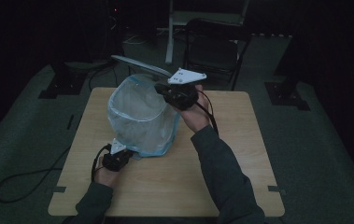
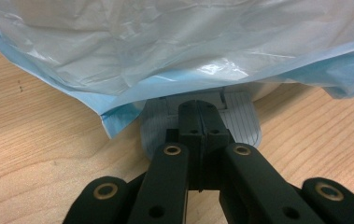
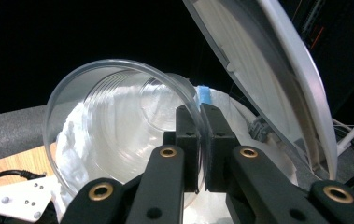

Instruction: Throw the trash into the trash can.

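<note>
While the left gripper (image 2: 201, 122) presses its closed jaws on the bin's grey pedal (image 2: 240, 122) at desk (image 1: 240, 163) level, the right gripper (image 3: 201, 122) pinches a clear plastic cup (image 3: 114, 116) over the lined bin (image 1: 139, 116), lid (image 3: 268, 70) up.

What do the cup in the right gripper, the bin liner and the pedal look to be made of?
Cup: clear hard plastic, glossy; ridged rings and see-through wall. Bin liner: thin plastic film, translucent white with a blue edge; crinkled and shiny. Pedal: probably moulded grey plastic, matte, with fine grooves. The left gripper presses on it.
</note>
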### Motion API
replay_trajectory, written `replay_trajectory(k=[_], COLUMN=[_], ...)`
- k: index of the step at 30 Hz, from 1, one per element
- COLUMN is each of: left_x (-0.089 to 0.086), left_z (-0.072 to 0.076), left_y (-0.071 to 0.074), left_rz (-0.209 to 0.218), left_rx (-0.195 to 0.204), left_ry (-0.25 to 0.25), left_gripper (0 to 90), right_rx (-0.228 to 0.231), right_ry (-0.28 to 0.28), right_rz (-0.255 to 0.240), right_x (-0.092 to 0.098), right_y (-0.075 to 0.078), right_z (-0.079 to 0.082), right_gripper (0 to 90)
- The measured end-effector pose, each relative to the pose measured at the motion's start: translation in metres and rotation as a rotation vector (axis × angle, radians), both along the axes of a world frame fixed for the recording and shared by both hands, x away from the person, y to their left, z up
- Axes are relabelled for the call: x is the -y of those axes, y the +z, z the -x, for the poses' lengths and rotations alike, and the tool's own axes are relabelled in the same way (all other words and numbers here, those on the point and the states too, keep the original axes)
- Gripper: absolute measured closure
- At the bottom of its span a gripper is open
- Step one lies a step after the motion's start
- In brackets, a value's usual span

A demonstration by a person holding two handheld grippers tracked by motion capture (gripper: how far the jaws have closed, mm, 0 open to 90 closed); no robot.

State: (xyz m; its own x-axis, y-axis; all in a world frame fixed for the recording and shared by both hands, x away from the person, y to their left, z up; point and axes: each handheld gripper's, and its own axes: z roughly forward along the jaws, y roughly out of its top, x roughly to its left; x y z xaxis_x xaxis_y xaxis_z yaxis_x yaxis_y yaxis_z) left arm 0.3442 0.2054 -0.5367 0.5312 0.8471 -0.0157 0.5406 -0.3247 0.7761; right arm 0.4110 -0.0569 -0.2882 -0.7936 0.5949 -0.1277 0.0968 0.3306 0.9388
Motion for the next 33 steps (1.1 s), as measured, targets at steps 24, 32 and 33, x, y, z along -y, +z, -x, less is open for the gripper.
replay_trajectory(k=[24, 32, 33], left_x=[0.000, 0.000, 0.000], left_z=[0.000, 0.000, 0.000], left_y=[0.000, 0.000, 0.000], left_rz=[0.004, 0.005, 0.005], left_rx=[-0.001, 0.000, -0.001], left_ry=[-0.001, 0.000, 0.000], left_gripper=[90.0, 90.0, 90.0], right_rx=[-0.036, -0.031, -0.031], right_ry=[-0.026, -0.040, -0.034], right_rz=[-0.017, -0.043, -0.053], right_x=[-0.011, -0.012, -0.012], right_y=[-0.002, -0.004, -0.003], right_z=[-0.018, -0.021, -0.021], right_gripper=[86.7, 69.8, 64.7])
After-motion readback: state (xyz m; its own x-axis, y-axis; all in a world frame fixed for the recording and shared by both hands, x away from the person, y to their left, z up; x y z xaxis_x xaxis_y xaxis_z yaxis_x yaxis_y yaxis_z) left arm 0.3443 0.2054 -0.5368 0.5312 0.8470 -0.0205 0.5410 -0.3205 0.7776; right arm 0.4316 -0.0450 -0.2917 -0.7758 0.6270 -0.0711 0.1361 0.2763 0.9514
